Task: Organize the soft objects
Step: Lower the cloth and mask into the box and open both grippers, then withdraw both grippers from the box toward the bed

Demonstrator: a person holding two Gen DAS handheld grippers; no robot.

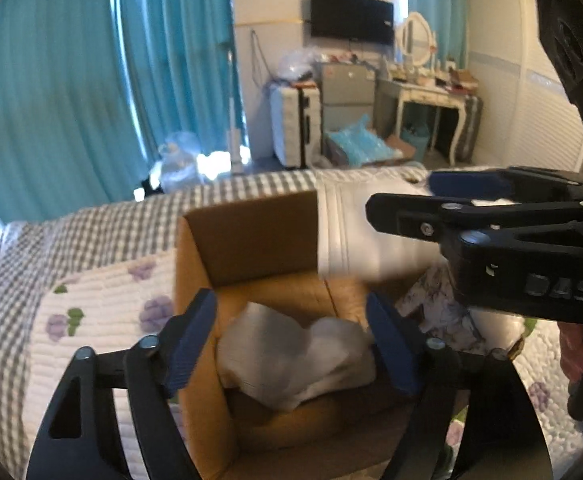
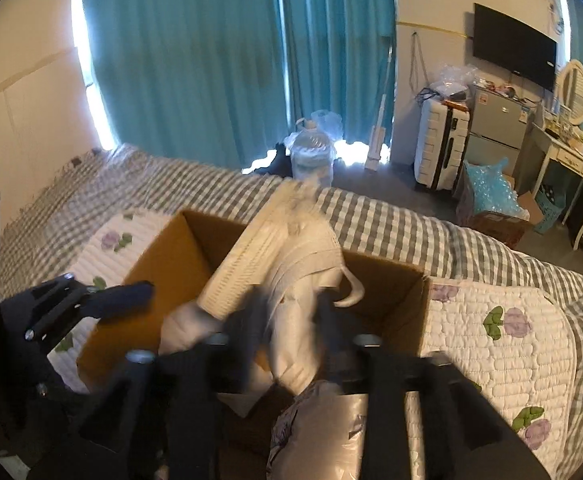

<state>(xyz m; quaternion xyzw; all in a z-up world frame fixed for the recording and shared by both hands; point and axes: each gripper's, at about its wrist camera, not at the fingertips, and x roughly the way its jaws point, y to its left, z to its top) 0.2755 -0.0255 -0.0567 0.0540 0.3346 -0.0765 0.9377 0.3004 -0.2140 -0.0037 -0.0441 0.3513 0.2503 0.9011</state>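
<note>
The drop step is in hand: the left gripper [image 1: 291, 344] has its fingers spread above the box [image 1: 247, 232], the right gripper [image 2: 287, 344] lets go of the white cloth [image 2: 287, 264] over it, so next, probably, both pull back

The right gripper [image 2: 287, 340] hangs over an open cardboard box [image 2: 387, 296] on a checked bedspread [image 2: 391, 224], its jaws apart and blurred. Between them a white ribbed garment [image 2: 291, 280] drapes into the box (whether the pads touch it is unclear). The left gripper [image 2: 103, 300] reaches in from the left. A quilt [image 2: 491, 344] with purple flowers lies under the box.
</note>
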